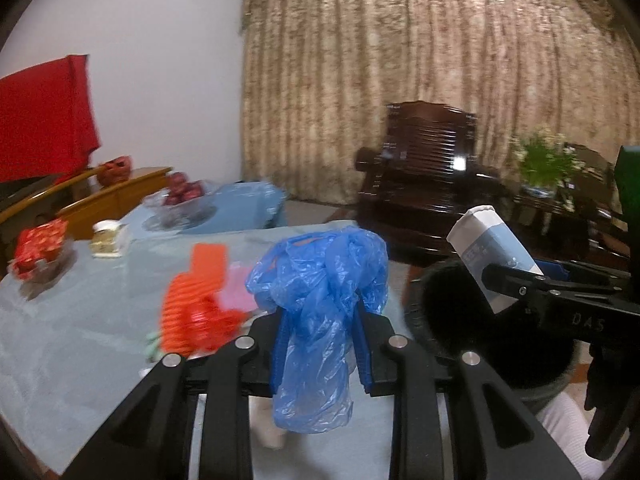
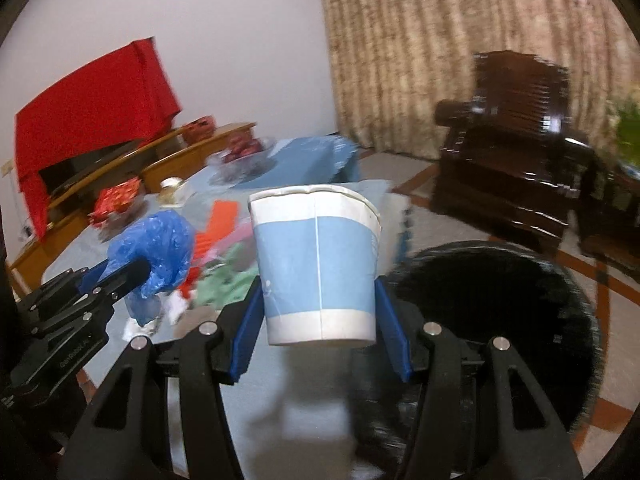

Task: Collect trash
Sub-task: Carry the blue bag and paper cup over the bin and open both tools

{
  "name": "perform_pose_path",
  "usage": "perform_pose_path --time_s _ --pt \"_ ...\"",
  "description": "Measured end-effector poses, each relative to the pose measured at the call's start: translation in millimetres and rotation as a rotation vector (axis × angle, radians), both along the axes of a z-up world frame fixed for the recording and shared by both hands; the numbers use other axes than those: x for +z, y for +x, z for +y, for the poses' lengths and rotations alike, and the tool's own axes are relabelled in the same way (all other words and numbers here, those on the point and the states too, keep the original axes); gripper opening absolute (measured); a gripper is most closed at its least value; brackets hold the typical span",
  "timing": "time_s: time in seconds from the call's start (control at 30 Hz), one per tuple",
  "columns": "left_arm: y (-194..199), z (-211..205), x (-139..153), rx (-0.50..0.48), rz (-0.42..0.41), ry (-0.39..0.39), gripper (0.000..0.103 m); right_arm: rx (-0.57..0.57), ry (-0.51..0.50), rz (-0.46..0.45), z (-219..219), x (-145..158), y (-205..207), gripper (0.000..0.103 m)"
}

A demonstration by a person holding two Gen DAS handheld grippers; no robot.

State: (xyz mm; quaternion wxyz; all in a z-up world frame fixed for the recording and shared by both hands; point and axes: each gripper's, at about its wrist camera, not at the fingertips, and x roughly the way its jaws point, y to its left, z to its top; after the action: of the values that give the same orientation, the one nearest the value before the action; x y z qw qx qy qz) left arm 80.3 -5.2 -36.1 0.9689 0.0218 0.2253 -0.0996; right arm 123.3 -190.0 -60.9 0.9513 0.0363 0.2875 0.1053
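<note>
Looking along the left gripper [image 1: 320,344], its blue pads are clenched on a crumpled blue bag [image 1: 320,300], which bulges above them and hangs below. Behind it, at ten o'clock, lies a glass-topped table [image 1: 72,320] with orange and red wrappers [image 1: 200,308] left on it. At three o'clock the right gripper [image 1: 516,284] holds a paper cup [image 1: 492,248] tilted over a black bin [image 1: 452,312], which stands beside the table.

Looking along the right gripper [image 2: 320,308], its jaws are grasping the cup [image 2: 316,264] by its sides, upright, mouth at twelve o'clock. The bin [image 2: 500,320] sits at three to four o'clock, just beside the cup. At nine o'clock the left gripper [image 2: 120,276] carries the bag [image 2: 160,248] above the table [image 2: 256,392]. More scraps [image 2: 224,276] lie between them.

Both pieces seem to be on their way to the bin. Next, each should be brought over the bin's mouth and released, then the wrappers fetched.
</note>
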Motion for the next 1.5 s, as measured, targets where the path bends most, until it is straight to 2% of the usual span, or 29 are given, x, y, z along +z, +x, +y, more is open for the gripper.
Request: perform_pose_path --time_s 0.3,0.7,0.77,0.83,0.9,1.07,1.1,1.2,1.33,1.5 --pt "29.2 -78.2 -7.1 -0.172 0.033 -0.030 0.028 -0.197 -0.013 0.044 -82.8 -23.0 -18.5 0.054" --pt "56.6 -165.5 -33.2 -0.317 0.107 -0.038 0.028 -0.334 -0.024 0.118 -129.1 -62.7 -23.9 0.057" --pt "57.7 -172.2 -36.7 -0.337 0.120 -0.043 0.030 -0.354 -0.021 0.124 -136.1 -65.3 -24.1 0.060" --pt "58.7 -179.8 -38.9 -0.350 0.127 -0.045 0.037 -0.373 -0.027 0.123 -140.9 -67.2 -26.3 0.064" --pt "59.1 -182.7 -39.7 -0.365 0.128 -0.050 0.050 -0.389 -0.030 0.121 -144.2 -68.2 -29.1 0.069" --pt "59.4 -178.5 -38.5 -0.372 0.117 -0.051 0.059 -0.427 -0.022 0.103 -153.0 -66.9 -33.3 0.082" --pt "58.5 -173.3 -36.8 -0.365 0.115 -0.054 0.061 -0.432 -0.017 0.098 -154.3 -65.6 -33.0 0.087" --pt "59.1 -162.0 -30.7 -0.331 0.090 -0.049 0.076 -0.440 -0.001 0.074 -152.7 -61.0 -35.4 0.095" --pt "50.5 -129.9 -19.1 -0.270 0.047 -0.046 0.085 -0.417 -0.001 0.055 -138.4 -51.8 -32.6 0.096" --pt "34.1 -82.3 -12.8 -0.186 0.005 -0.018 0.087 -0.322 0.006 0.014 -96.6 -39.5 -25.8 0.097"
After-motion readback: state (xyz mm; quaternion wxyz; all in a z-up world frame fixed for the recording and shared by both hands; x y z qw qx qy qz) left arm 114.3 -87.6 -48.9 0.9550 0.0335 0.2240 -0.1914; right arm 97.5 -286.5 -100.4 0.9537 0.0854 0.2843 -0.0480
